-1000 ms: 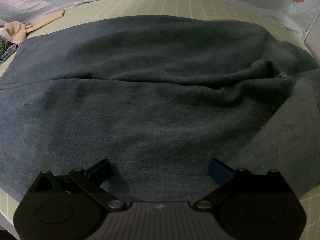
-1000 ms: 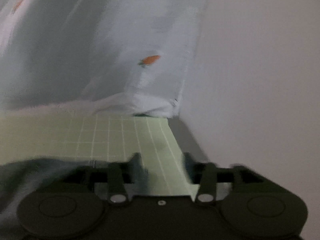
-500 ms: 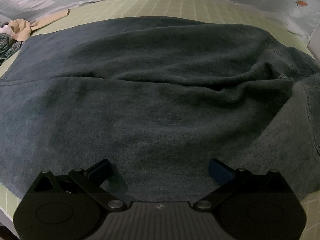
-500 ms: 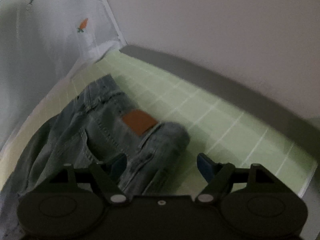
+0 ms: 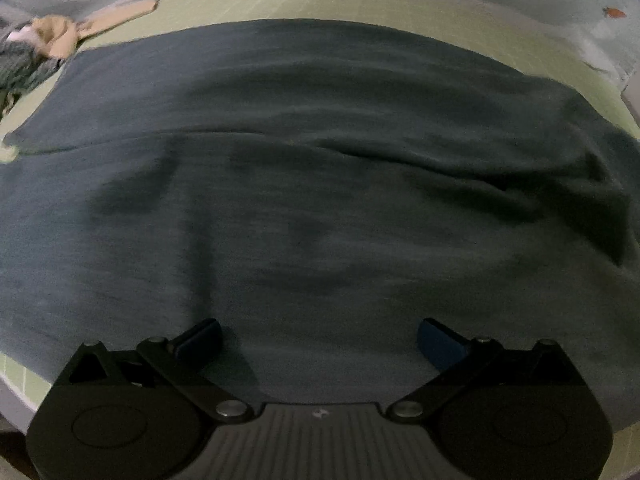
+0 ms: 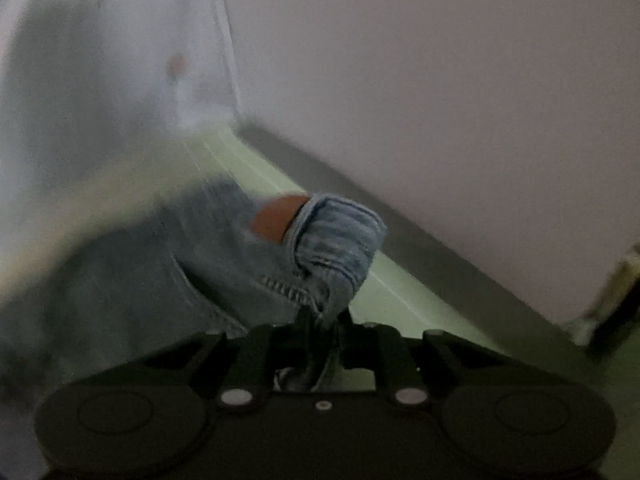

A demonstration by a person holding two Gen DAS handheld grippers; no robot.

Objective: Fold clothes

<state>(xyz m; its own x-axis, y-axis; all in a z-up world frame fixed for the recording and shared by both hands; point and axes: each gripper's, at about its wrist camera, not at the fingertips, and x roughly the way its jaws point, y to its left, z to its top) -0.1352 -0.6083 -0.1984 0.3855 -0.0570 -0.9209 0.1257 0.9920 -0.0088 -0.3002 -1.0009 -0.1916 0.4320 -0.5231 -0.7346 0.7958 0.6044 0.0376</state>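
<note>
You are in a home bedroom, green grid-patterned bedsheet point(image 5: 360, 4), carrot-print bedding point(image 5: 600, 20) at the wall point(image 6: 440, 80), clothes spread on it.

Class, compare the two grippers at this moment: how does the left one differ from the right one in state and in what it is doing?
The left gripper has its jaws wide open and holds nothing; the right gripper has its jaws shut on the jeans. The left hovers over a flat dark garment; the right pinches a bunched corner of the jeans beside their brown patch. Both are black and work over the green checked sheet.
</note>
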